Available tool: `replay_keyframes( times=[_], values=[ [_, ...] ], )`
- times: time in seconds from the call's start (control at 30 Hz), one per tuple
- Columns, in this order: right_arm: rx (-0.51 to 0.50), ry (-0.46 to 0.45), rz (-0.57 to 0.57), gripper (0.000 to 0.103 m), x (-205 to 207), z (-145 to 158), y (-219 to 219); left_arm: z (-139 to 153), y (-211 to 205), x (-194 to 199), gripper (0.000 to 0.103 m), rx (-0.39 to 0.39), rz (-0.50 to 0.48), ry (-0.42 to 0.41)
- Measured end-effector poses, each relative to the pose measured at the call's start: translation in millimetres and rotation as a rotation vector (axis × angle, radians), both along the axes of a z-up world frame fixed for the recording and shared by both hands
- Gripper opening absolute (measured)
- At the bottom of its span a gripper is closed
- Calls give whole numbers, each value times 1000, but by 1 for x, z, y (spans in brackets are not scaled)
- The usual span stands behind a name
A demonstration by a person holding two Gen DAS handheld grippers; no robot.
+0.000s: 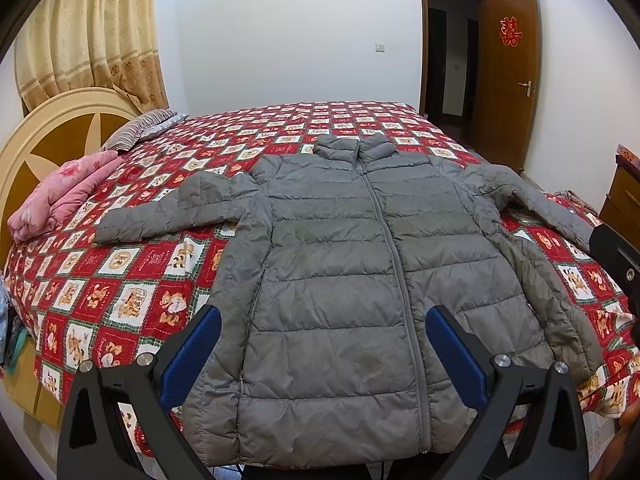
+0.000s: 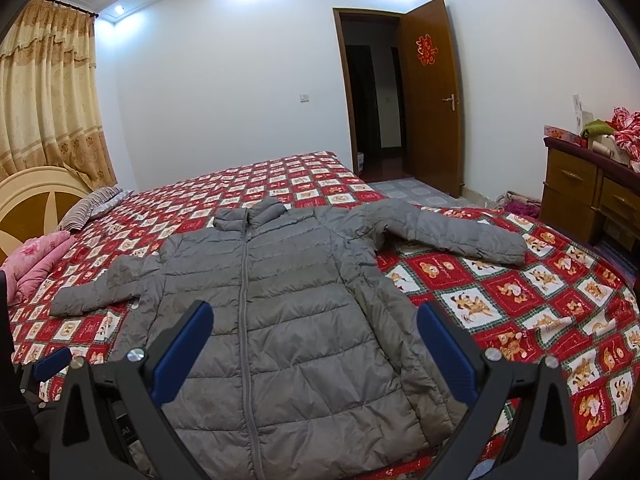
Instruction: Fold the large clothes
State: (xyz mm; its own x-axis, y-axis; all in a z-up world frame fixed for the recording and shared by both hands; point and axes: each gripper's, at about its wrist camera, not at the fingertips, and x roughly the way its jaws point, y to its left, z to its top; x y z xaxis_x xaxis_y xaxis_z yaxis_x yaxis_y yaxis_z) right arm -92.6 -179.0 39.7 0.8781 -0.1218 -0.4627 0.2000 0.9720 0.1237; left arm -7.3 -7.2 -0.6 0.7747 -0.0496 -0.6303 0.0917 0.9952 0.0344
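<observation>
The only legible sign is a red paper cutout of the Chinese double-happiness character, 囍 [image 1: 511,31], stuck on the upper part of the open brown wooden door [image 1: 505,120]; the right wrist view shows the same cutout on the door, smaller and less sharp. The red squares of the checked bedspread [image 2: 520,292] carry small printed lines around cartoon figures, but these are too small to read.

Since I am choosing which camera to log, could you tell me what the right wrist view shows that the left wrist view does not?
Only the right wrist view shows the ceiling lights and the clutter on the dresser. Only the left wrist view shows the jacket hem hanging over the bed edge. Both share the grey puffer jacket, zipped, lying flat with sleeves spread, on the red patterned bedspread.
</observation>
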Motion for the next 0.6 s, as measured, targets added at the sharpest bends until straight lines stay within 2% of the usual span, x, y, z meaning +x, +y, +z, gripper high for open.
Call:
replay_keyframes(
  times=[0.6],
  values=[
    [8,49,-1,103,14,-15,0,-9,2,12,102,-2,-3,28]
  ],
)
